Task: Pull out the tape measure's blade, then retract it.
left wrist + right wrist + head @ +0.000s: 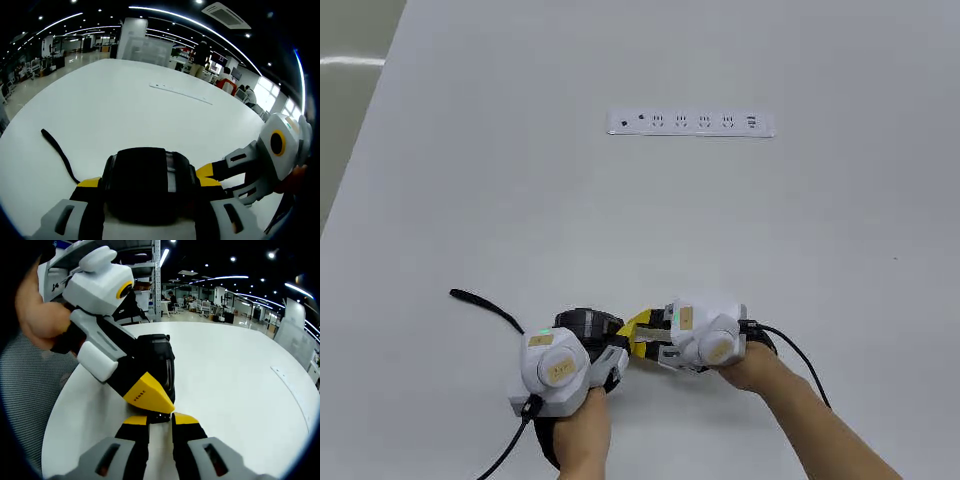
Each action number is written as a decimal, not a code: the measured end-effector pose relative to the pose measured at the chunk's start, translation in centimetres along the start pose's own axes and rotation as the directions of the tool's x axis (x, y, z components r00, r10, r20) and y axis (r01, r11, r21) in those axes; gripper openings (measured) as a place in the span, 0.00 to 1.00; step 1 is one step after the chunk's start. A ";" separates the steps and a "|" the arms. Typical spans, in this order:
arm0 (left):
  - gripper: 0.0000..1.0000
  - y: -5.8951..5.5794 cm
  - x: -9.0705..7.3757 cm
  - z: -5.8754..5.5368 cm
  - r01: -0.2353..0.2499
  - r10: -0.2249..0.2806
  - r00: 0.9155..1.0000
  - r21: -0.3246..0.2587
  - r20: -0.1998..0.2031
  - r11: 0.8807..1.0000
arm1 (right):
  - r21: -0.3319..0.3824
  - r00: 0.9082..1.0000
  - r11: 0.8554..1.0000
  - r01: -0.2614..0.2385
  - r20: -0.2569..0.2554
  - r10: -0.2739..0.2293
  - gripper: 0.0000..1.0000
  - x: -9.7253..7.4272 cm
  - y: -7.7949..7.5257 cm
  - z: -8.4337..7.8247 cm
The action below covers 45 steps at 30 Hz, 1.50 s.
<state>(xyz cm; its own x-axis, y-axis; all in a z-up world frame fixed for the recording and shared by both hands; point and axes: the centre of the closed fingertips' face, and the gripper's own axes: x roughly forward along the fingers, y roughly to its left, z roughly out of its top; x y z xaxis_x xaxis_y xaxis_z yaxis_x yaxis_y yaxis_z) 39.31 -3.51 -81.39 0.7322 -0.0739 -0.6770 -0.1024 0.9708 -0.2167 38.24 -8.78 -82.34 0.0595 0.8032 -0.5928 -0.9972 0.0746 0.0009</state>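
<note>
Black tape measure (145, 200); white, yellow-tipped left tool (149, 179) and right tool (160, 418); white table (620, 220)

The tape measure (586, 322) has a rounded black case with a grey band across its face. It sits on the white table near the front edge, clamped at both sides between the yellow-tipped jaws of the left gripper (149, 179). Its thin black wrist strap (485, 306) trails off to the left, lying loose and curved on the table. No length of blade shows. A small dark end piece (160, 417) sits between the tips of the right gripper (160, 420); whether they pinch it is unclear.
</note>
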 end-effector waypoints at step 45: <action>0.74 3.7 -2.8 -2.1 0.228 -0.201 0.973 0.334 -0.114 0.915 | 0.111 0.985 0.979 0.174 0.002 -0.175 0.43 -8.3 -1.0 -3.9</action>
<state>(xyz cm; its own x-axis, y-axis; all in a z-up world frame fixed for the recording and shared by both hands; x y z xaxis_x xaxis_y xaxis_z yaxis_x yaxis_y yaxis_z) 35.44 -0.25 -81.80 0.6562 -0.2931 -0.6953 0.2980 0.9472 -0.1181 38.55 -17.85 -80.57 0.2331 0.7791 -0.5819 -0.9605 0.2779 -0.0126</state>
